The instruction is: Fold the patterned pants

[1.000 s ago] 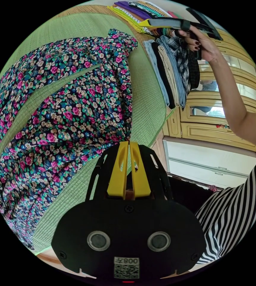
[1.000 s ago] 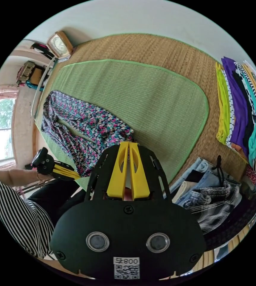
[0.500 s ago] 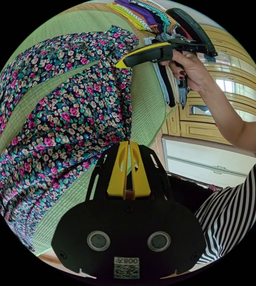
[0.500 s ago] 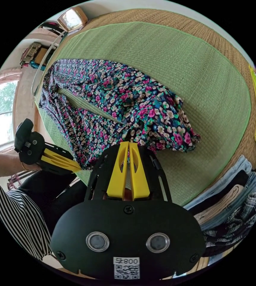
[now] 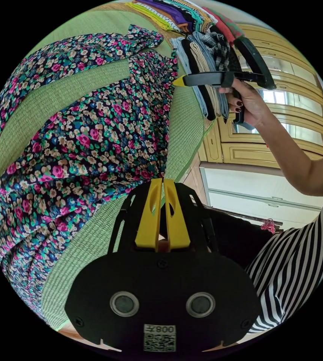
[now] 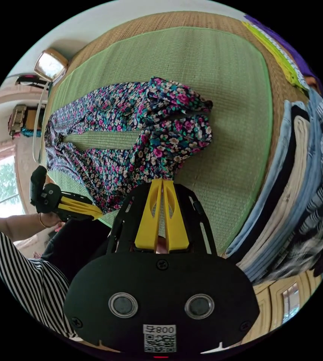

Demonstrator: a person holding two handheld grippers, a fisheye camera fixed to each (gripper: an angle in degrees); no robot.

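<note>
On the green woven mat, both closed yellow grippers pinch the dark flowery cloth pants.

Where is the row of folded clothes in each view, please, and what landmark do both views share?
Left gripper view: folded clothes sit at the top, right of centre, behind the right gripper.
Right gripper view: folded clothes run down the right edge.
Shared landmark: the green mat under the floral pants.
</note>
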